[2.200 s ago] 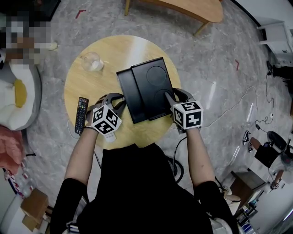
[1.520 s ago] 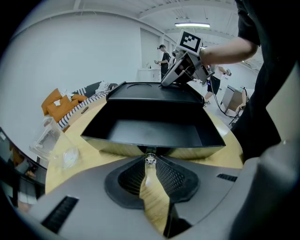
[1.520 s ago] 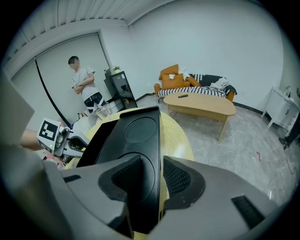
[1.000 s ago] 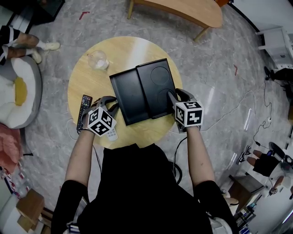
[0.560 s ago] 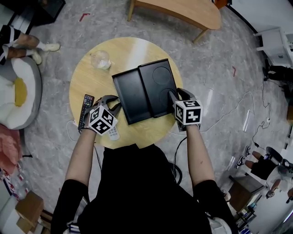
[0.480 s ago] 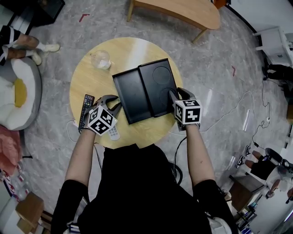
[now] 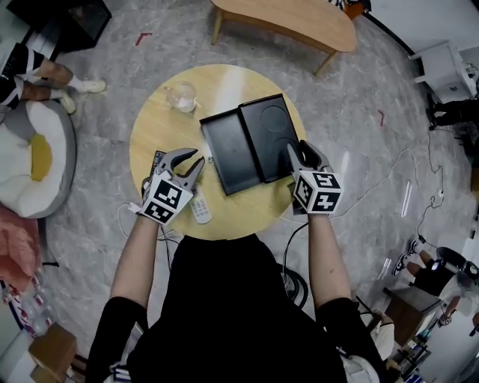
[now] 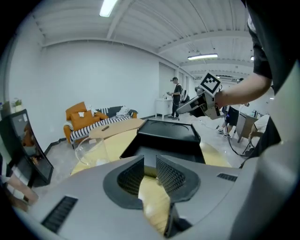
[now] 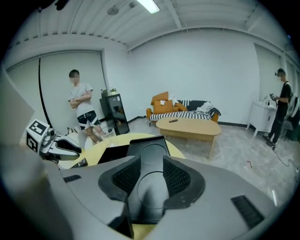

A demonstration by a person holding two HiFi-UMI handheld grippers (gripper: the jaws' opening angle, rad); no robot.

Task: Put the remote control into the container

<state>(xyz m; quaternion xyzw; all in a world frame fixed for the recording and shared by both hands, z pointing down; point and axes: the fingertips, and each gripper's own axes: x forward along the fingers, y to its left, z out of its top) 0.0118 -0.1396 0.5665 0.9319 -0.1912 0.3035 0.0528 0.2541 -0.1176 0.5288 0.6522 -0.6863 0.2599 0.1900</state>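
Observation:
A black two-compartment container (image 7: 251, 142) lies on the round wooden table (image 7: 172, 127). My right gripper (image 7: 303, 153) is shut on its near right edge, and the black wall fills the gap between the pads (image 9: 121, 178). My left gripper (image 7: 187, 158) hovers open left of the container, with only bare table between its pads (image 8: 171, 176). A black remote (image 7: 157, 157) lies mostly hidden under that gripper; it also shows as the black remote (image 9: 79, 163) in the right gripper view. A white remote (image 7: 198, 208) lies by the near table edge.
A clear glass (image 7: 182, 96) stands at the far left of the table. A white cable (image 7: 127, 209) hangs off the near left edge. A low wooden table (image 7: 292, 19) stands beyond, and a person (image 9: 79, 108) stands by a dark cabinet.
My left gripper has shifted left over the black remote, which now mostly hides beneath it. The right gripper has kept its place on the container. The head view has swung slightly.

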